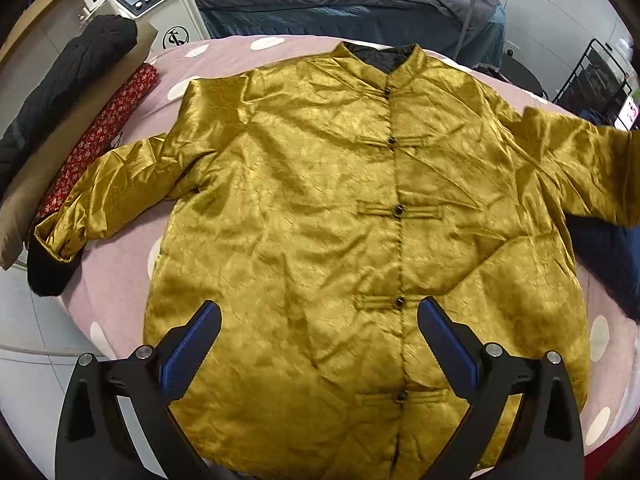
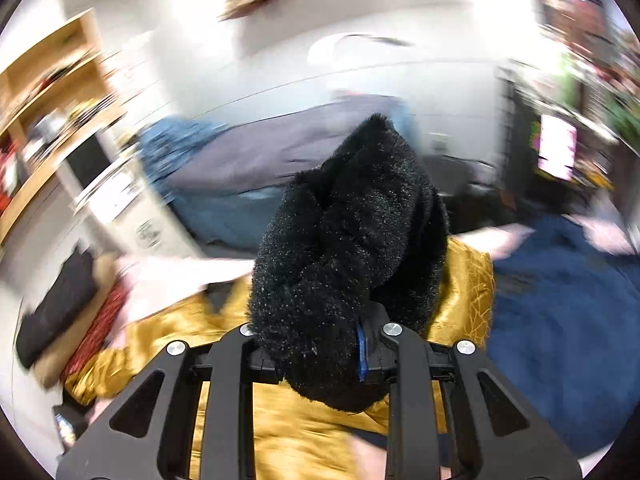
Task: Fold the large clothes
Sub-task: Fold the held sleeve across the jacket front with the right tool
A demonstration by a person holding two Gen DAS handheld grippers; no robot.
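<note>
Two grippers: both are showing, one hanging free and one gripping cloth.
Jacket: the gold satin jacket [image 1: 320, 208] is lying face up and buttoned on the pink dotted bedspread [image 1: 116, 292], collar pointing away from the left camera.
Left gripper: the left gripper [image 1: 319, 318] is hovering above the jacket's lower front, jaws spread wide, blue pads [image 1: 192, 350] bare, nothing between them.
Right gripper: the right gripper [image 2: 320, 354] is clamping down on the black fur cuff [image 2: 352, 256], jaws nearly together, the fluffy cuff bulging up over the fingers.
Right sleeve: the sleeve [image 1: 580, 160] is lifting off the bedspread at the left view's right edge, over a dark blue garment [image 1: 612, 260].
Left sleeve: the other sleeve [image 1: 120, 188] is lying flat, its black cuff hanging over the bed's edge.
Beside it: a red patterned roll [image 1: 100, 136] and a black bundle [image 1: 64, 80] are lying along the bed's left side.
Right view: it is blurring heavily, the background mostly unreadable.
</note>
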